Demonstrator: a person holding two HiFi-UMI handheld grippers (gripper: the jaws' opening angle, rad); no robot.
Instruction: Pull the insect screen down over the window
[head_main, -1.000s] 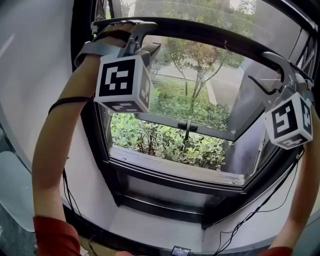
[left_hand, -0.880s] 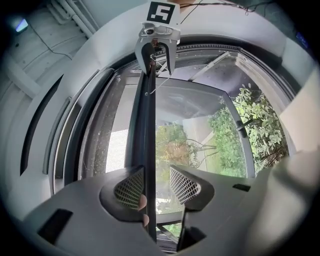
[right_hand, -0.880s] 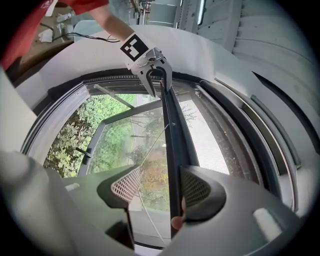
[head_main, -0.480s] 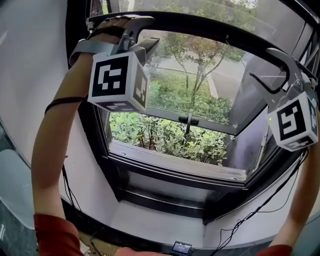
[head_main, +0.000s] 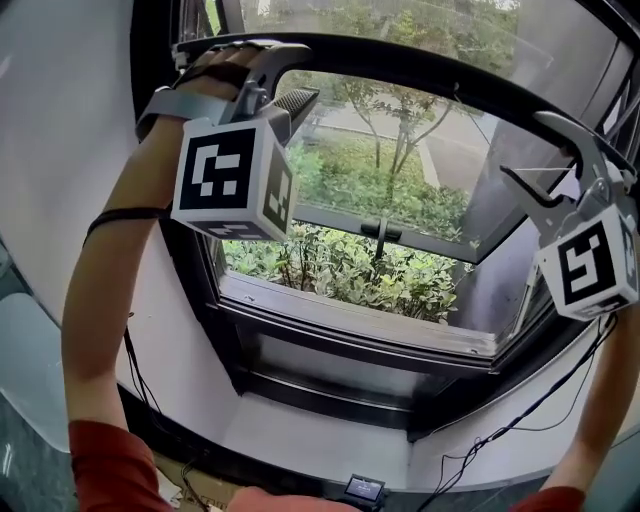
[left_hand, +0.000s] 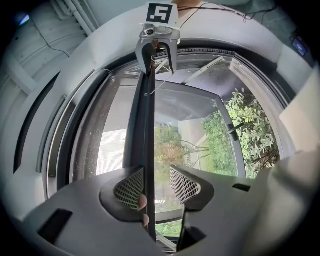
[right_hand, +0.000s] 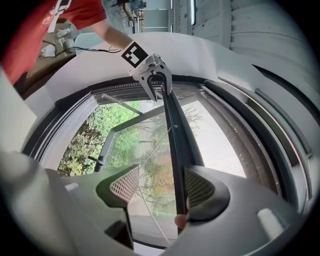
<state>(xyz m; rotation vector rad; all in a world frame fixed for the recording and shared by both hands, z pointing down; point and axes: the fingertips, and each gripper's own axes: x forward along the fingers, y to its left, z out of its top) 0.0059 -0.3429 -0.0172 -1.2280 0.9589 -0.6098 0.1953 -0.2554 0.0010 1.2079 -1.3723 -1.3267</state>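
Observation:
The insect screen's dark bottom bar arcs across the top of the window, with mesh above it. My left gripper is at the bar's left end and my right gripper at its right end. In the left gripper view the bar runs between the jaws of the left gripper, against the left pad; the jaws stand apart. In the right gripper view the bar lies against the right pad of the right gripper, whose jaws have just been opening. A person's fingertips hook the bar at both ends.
Below the bar the window sash is swung outward, with a handle on its lower rail and shrubs beyond. The sill and dark frame lie beneath. Cables hang at the lower right. A small device sits at the bottom edge.
Both hands have sunk a little and the screen bar has come down with them. The right jaws stand slightly wider.

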